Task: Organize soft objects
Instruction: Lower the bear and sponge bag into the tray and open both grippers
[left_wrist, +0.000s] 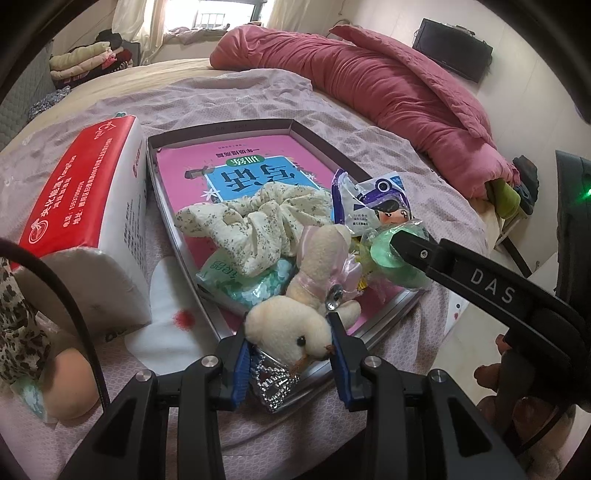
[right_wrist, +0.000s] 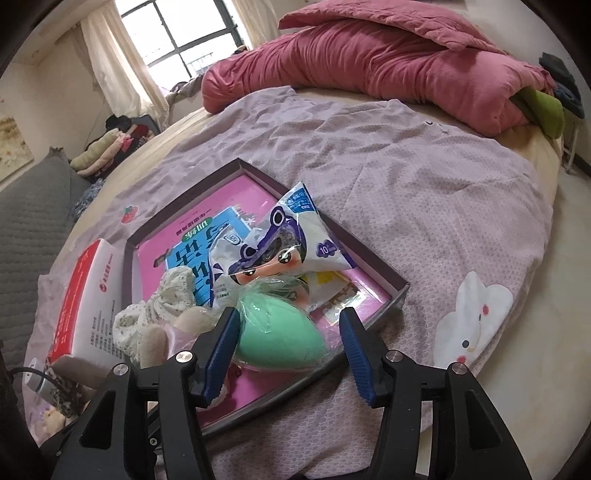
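A shallow box (left_wrist: 317, 136) lined with a pink book lies on the bed. In it are a floral scrunchie (left_wrist: 255, 221), a green-white packet (left_wrist: 251, 288), a cartoon tissue pack (left_wrist: 380, 203) and a wrapped green sponge (left_wrist: 388, 251). My left gripper (left_wrist: 288, 332) is shut on the head of a cream plush bunny (left_wrist: 291, 332) at the box's near edge, above a silver tiara (left_wrist: 273, 384). My right gripper (right_wrist: 288, 332) is open over the green sponge (right_wrist: 280, 332), its left finger touching the sponge. The tissue pack (right_wrist: 280, 240) lies just beyond.
A red-and-white tissue pack (left_wrist: 85, 206) stands left of the box. A rolled pink quilt (left_wrist: 388, 92) lies across the far side of the bed. Folded clothes (left_wrist: 85, 62) are stacked at the far left. The lilac sheet (right_wrist: 424, 184) spreads right of the box.
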